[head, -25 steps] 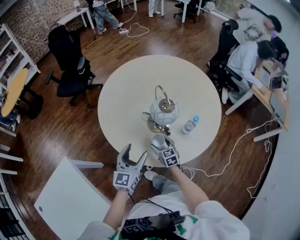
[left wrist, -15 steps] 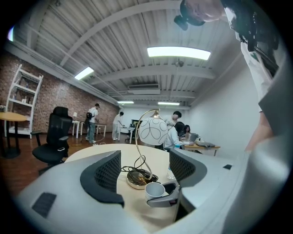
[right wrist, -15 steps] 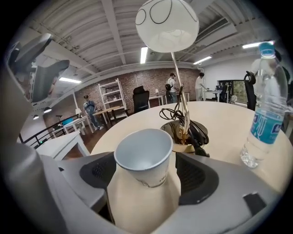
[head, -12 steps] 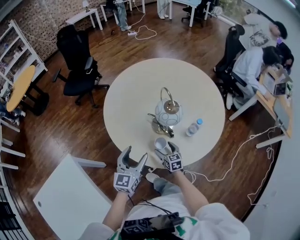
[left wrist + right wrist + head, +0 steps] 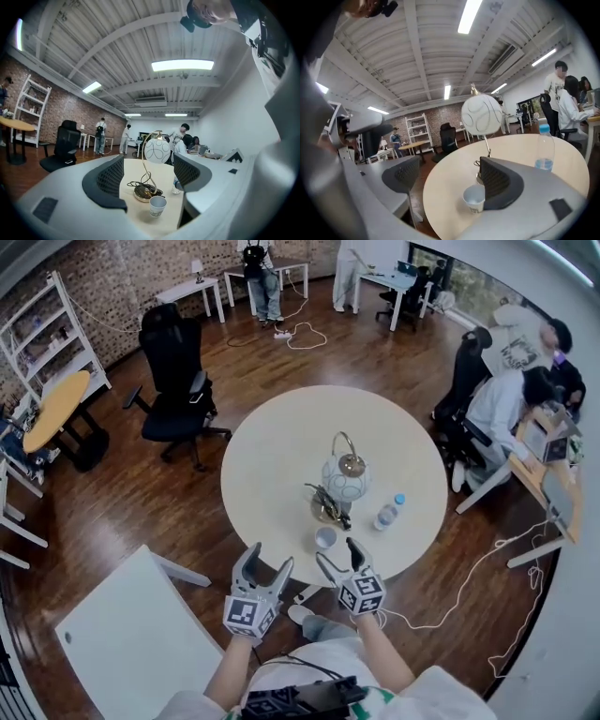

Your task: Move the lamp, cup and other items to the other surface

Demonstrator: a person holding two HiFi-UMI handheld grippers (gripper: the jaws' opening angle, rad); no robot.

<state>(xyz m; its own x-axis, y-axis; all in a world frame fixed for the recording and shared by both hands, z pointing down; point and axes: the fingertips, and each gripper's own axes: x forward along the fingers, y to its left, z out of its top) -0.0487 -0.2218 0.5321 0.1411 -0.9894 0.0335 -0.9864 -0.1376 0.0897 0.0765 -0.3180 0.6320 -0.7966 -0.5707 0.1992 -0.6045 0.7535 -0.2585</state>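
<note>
Black office chair (image 5: 176, 390) on a wooden floor (image 5: 131, 493). Left of the chair: yellow-topped table (image 5: 54, 409) and white shelving (image 5: 47, 324). Right of the chair: a looped white cable (image 5: 305, 334), then, much farther right, seated persons (image 5: 502, 399).

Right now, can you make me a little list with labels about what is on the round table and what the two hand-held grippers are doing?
Surface: round table, beige top
On it: lamp with a white globe shade, white cup, water bottle
Cup: upright, near the table edge closest to the person
Left hand-held gripper: open, empty
Right hand-held gripper: open, close to the cup, not gripping it
Nearby: white table at the lower left
</note>
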